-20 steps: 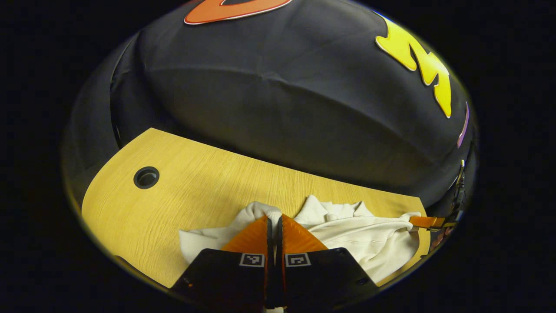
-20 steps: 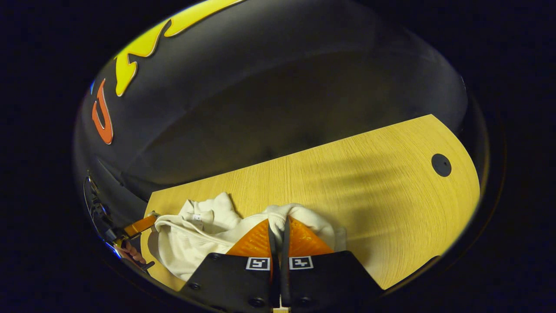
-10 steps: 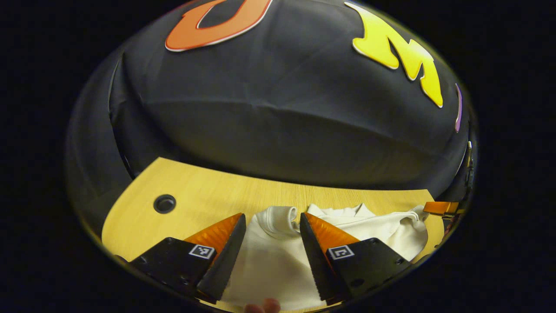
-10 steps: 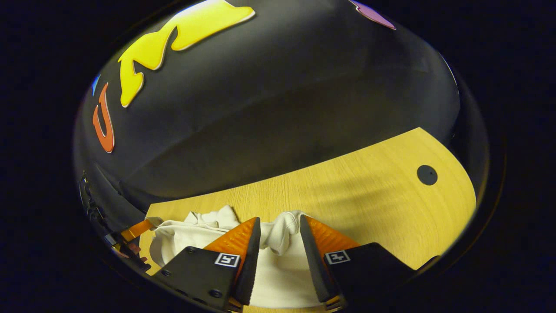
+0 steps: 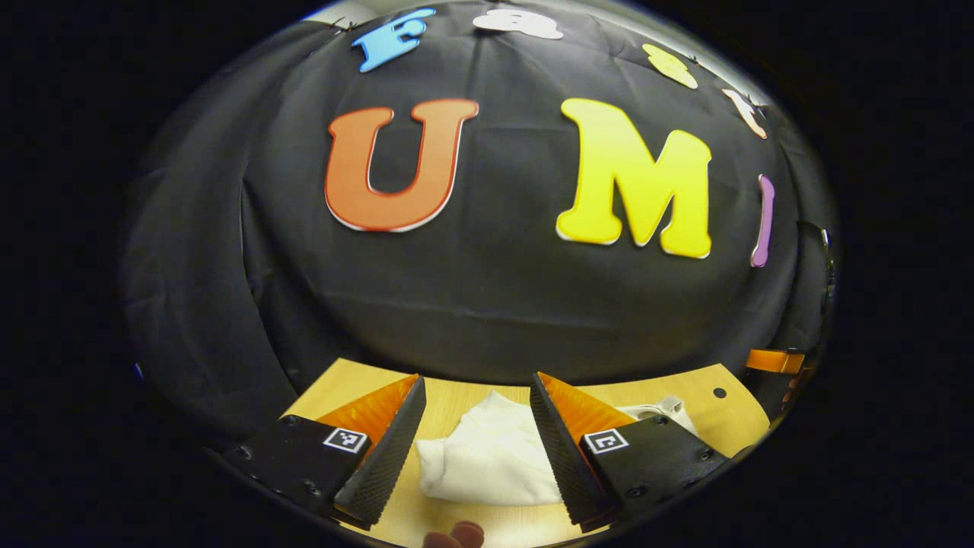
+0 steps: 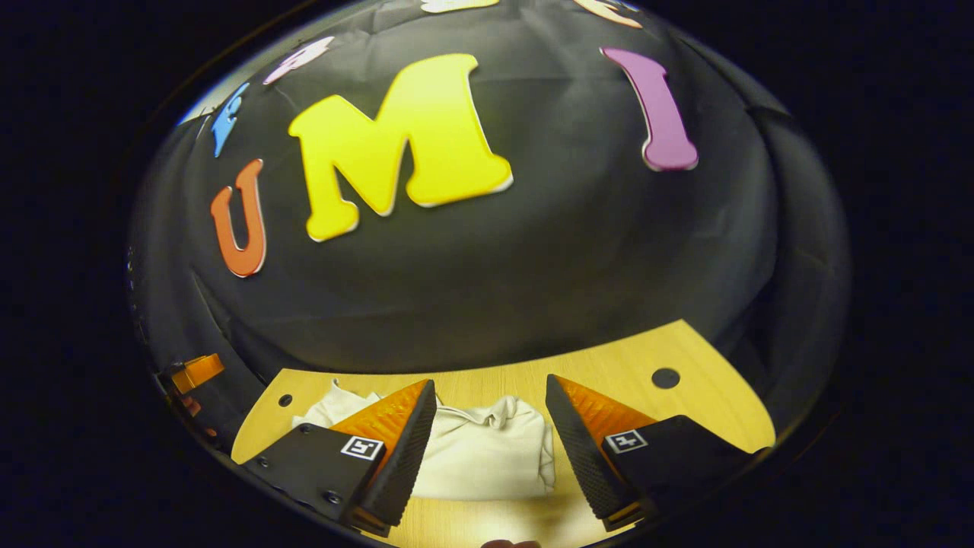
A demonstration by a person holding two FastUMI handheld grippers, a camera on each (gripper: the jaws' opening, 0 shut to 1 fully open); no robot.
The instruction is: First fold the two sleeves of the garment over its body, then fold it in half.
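Here the left gripper (image 5: 475, 426) was spread wide, fingers apart and holding nothing, raised above the folded cream-white fabric garment (image 5: 491, 460). The garment lay in a compact bundle on the light wooden table (image 5: 704, 415), close to its near edge, framed between the two fingers. The right gripper (image 6: 491, 434) was likewise spread apart and empty, above the same garment (image 6: 479, 453), whose bunched collar end pointed toward the table's (image 6: 609, 365) far edge. A round dark cable hole (image 6: 666, 377) sat by the far right corner, well apart from the garment. A person's fingertips (image 5: 456, 535) showed at the bottom of the left gripper view. Black cloth wall (image 5: 494, 289) rose behind the table.
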